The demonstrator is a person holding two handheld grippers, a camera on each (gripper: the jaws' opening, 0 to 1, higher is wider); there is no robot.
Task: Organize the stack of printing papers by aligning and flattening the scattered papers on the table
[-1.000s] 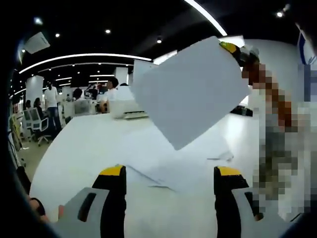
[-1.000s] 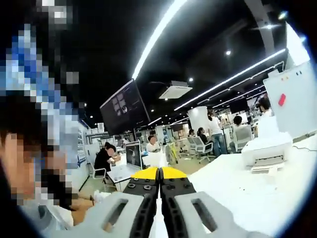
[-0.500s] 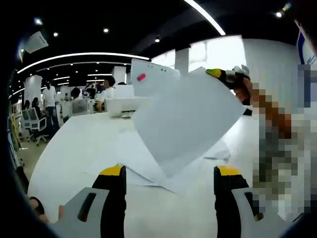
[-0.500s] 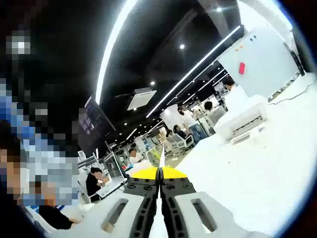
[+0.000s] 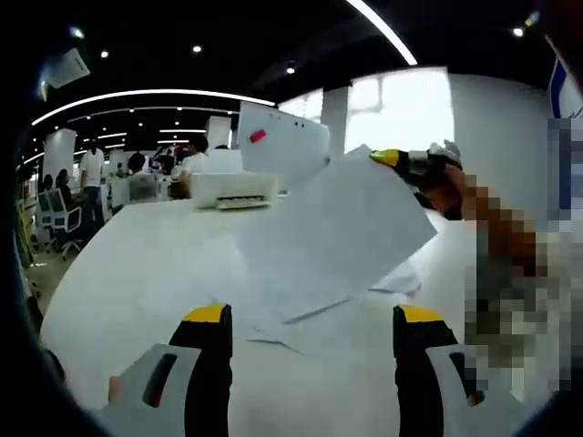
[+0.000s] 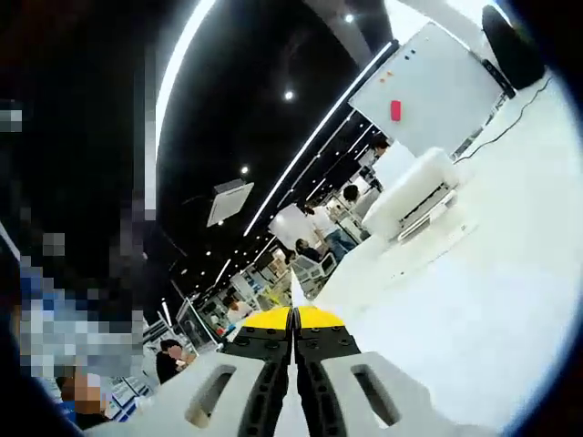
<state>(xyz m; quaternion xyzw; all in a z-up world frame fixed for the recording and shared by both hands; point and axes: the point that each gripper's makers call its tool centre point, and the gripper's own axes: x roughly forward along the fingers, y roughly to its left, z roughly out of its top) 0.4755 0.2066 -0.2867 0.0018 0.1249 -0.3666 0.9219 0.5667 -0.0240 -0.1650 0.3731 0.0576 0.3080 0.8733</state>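
In the left gripper view, scattered papers [image 5: 328, 314] lie at centre on the table [image 5: 137, 273]. A held sheet [image 5: 332, 241] hangs above them. The printer [image 5: 234, 189] sits behind, upper left, before the whiteboard [image 5: 282, 146].

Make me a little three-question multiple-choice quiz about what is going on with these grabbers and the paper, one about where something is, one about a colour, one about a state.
1. Where is the lifted sheet of paper?
A. In the air above the loose papers on the table
B. Inside the printer
C. On the floor

2. What colour are the tips of the left gripper?
A. Red
B. Yellow
C. Blue

3. How do the jaws of the right gripper stand?
A. Wide apart
B. Pressed together on a sheet edge
C. Holding a pen

Answers:
1 A: in the left gripper view the sheet hangs by a corner from the right gripper, over the papers.
2 B: both tips are yellow.
3 B: in the right gripper view the jaws meet with a thin white edge between them.
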